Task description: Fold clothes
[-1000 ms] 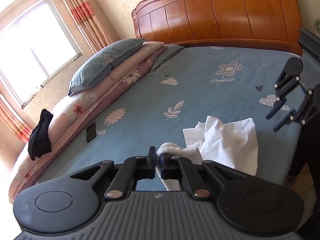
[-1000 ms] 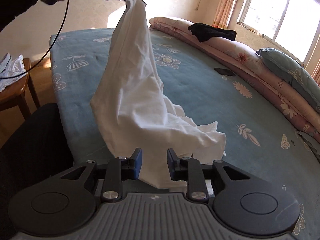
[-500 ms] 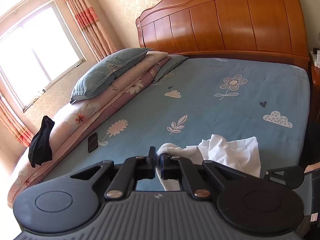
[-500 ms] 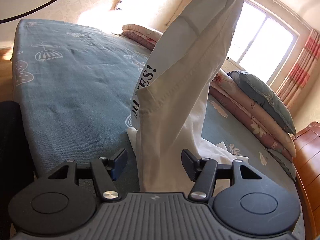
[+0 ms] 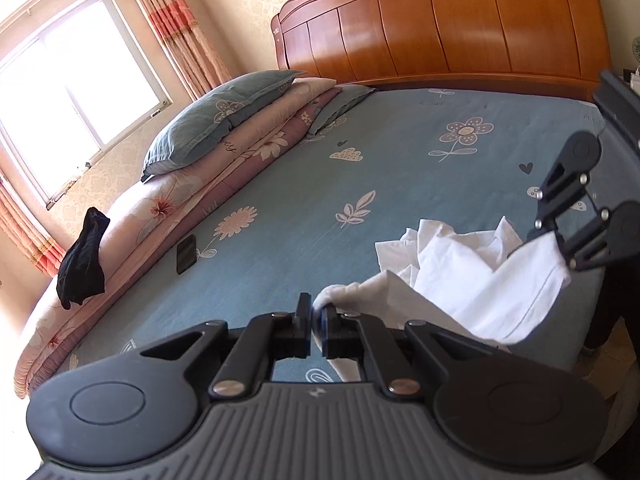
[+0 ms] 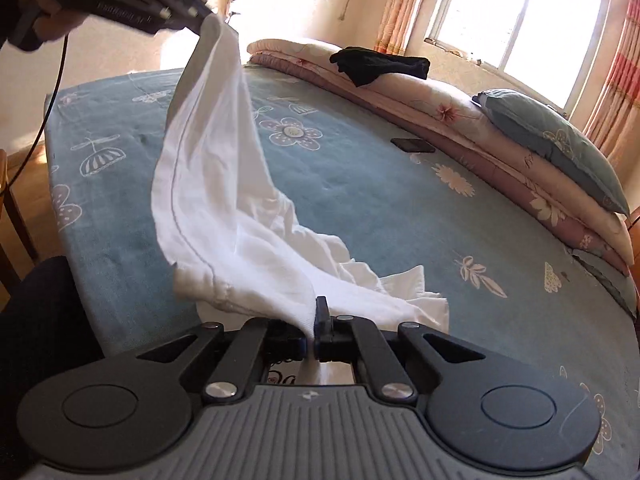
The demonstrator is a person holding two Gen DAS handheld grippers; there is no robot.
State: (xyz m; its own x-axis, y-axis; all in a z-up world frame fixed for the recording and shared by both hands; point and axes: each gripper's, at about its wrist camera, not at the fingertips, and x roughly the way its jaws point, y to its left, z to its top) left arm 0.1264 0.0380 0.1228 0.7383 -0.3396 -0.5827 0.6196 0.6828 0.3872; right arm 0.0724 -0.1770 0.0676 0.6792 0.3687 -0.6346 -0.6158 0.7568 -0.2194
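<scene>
**White garment strung between two grippers above a blue bed**

A white cotton garment [image 6: 208,184] hangs as a slack band between both hand-held tools; the left gripper [image 5: 316,318] has its jaws pressed together on a bunched corner of the cloth, and the right gripper [image 6: 311,326] has its jaws pinched on another edge, so each hand holds one end. From the right gripper the cloth runs up and away to the left, where the other tool clamps it higher in the air; from the left gripper it trails off to the right and downward; that line between the two grips is the garment's long axis, and spreading it would seem to depend on drawing the hands apart along it. The middle of the garment sags in loose folds and the remainder lies crumpled on the sheet [image 5: 400,168], nearer the right gripper than the left; a stitched hem shows along one border, and the fabric looks thin, soft and limp, likely to slump wherever it is not held taut. The sheet is a matte blue weave printed with pale flowers, leaves and clouds; a glossy wooden headboard [image 5: 460,28] rises behind it; a rolled floral quilt [image 5: 192,204] lies along the far side with a blue pillow [image 5: 216,120] on top, a dark piece of clothing [image 5: 82,264] draped over it, and a black phone [image 5: 186,252] beside it.
</scene>
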